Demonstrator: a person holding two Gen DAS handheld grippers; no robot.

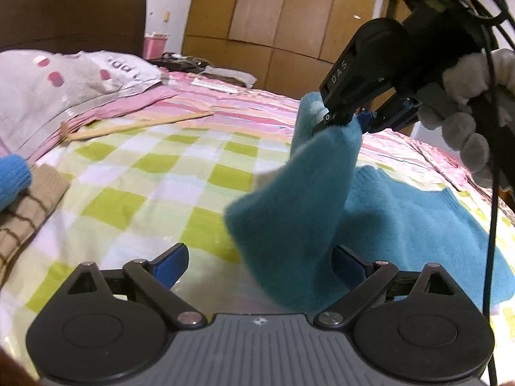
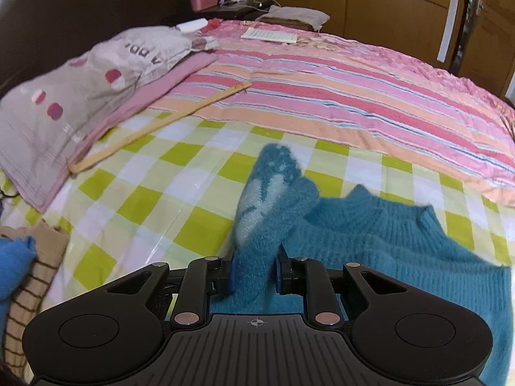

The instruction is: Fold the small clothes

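The fuzzy teal knitted sweater (image 2: 402, 241) lies on the green-and-white checked plastic sheet (image 2: 145, 199) spread over the pink striped bedspread (image 2: 354, 90); its ribbed collar points toward the striped part of the bed, and one sleeve (image 1: 289, 199) is lifted off the sheet; the right gripper (image 2: 254, 273) has its blue-padded fingers closed tight on that sleeve near the cuff, the sleeve end with a pale pattern standing up ahead of it; seen from the left wrist, the same gripper (image 1: 341, 119) pinches the top of the raised sleeve, held by a white-gloved hand (image 1: 466, 122); the left gripper (image 1: 257, 263) is spread wide, gripping nothing, though the hanging sleeve drapes against its right finger (image 1: 349, 263); on the sheet's far edge lies a long pale wooden stick (image 2: 154, 125), beside a grey pillow with pink dots (image 2: 80, 96); at the sheet's left edge sits a beige brown-striped knit (image 1: 22, 212) with a bright blue knit (image 1: 11, 177) upon it.
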